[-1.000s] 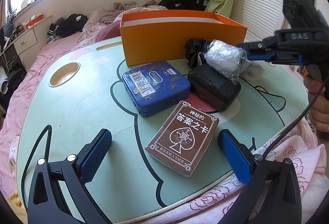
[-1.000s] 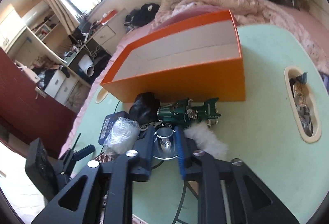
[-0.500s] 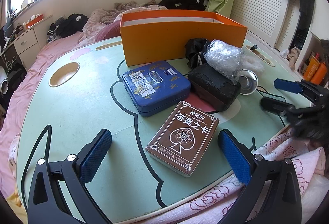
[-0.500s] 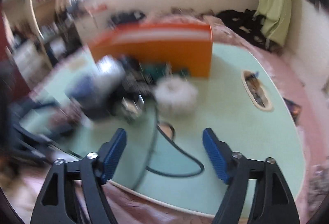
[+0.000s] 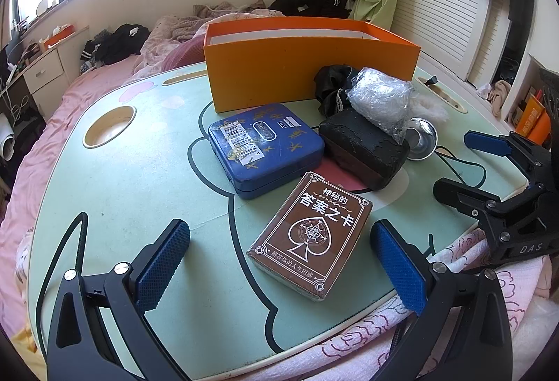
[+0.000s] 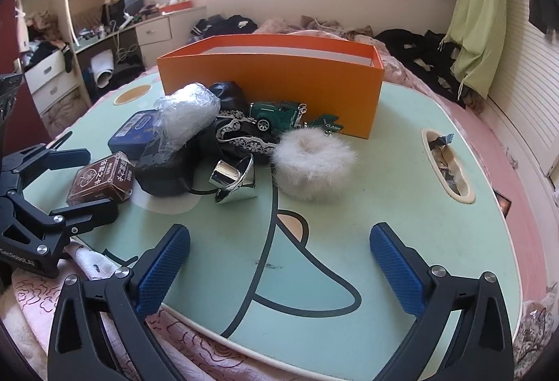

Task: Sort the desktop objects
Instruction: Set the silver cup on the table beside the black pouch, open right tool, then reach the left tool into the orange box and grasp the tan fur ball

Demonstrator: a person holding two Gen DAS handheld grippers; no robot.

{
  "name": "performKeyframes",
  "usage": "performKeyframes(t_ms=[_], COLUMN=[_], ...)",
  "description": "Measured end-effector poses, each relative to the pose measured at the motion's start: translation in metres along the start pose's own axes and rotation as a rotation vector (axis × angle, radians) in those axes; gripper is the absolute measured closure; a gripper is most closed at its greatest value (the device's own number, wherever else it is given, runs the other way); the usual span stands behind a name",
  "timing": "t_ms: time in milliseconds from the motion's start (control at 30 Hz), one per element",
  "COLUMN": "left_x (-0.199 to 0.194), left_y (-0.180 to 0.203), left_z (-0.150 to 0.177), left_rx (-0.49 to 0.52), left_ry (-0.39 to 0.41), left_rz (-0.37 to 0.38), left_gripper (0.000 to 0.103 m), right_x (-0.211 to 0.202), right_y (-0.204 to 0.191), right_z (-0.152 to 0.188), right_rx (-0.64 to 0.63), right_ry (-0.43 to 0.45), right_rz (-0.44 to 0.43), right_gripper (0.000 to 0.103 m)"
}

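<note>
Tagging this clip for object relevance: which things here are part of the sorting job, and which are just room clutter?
Job items: orange box, blue tin, brown card deck, black case, plastic-wrapped bundle, toy car, white fur pompom, shiny metal cup.

Lying about: green curtain, clothes on bed, desk drawers.

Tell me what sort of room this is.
Most likely a lived-in bedroom. The green lap table sits on pink bedding, clothes are heaped behind the orange box, and a desk with drawers stands under the window.
</note>
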State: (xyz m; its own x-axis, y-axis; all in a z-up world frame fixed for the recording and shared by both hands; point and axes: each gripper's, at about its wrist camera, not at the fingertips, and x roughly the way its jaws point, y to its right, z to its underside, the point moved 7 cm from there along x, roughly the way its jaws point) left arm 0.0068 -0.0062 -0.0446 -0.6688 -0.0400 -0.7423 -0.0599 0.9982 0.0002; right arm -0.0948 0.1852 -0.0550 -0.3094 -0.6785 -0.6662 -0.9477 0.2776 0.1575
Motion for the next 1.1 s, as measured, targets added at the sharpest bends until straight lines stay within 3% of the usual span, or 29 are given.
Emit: performKeyframes(t_ms=[167,267,367,433,500,567,700,767,967,1100], left_x=[0.0,-0.015,-0.035,-0.042,-0.041,-0.034,0.018,0.05,0.123,0.14], left_y=[-0.004,-0.004,-0.001,0.002,0.008,0.012,0.028,0.043,0.074,0.087], left_z=[0.0,-0.012,-0.044,-0.076,-0.111,-0.142,-0.192,-0.2,-0.179,-0.172], left_rx=[-0.01,-0.02,-0.084,-0.17,-0.184,-0.184,-0.181,-0.181,-0.205,-0.2], left_ry=[0.0,0.049,0.089,0.065,0.028,0.004,-0.188,-0.287,-0.532,-0.593], left_rz=[-0.012,-0.013,0.103,0.23,0.29,0.292,0.237,0.275,0.276,0.26], left_gripper=[0.0,0.0,0.0,0.0,0.0,0.0,0.0,0.0,0.002,0.009], right_x=[-0.001,-0.001,-0.001,-0.001,0.0,0.0,-0.006,-0.011,-0.014,-0.013], right_y=[-0.001,-0.002,-0.002,-0.002,-0.003,-0.005,-0.01,-0.011,-0.013,-0.014], right_z=[-0.001,-0.001,-0.001,-0.001,0.0,0.0,-0.007,-0.011,-0.014,-0.014], right_rx=[-0.013,-0.028,-0.033,-0.039,-0.04,-0.056,-0.074,-0.086,-0.104,-0.121], right_ry=[0.005,0.009,0.011,0.013,0.013,0.019,0.026,0.031,0.038,0.042], right_rz=[-0.018,-0.036,-0.042,-0.05,-0.052,-0.072,-0.095,-0.113,-0.136,-0.157], right_gripper=[0.0,0.0,0.0,0.0,0.0,0.0,0.0,0.0,0.0,0.0])
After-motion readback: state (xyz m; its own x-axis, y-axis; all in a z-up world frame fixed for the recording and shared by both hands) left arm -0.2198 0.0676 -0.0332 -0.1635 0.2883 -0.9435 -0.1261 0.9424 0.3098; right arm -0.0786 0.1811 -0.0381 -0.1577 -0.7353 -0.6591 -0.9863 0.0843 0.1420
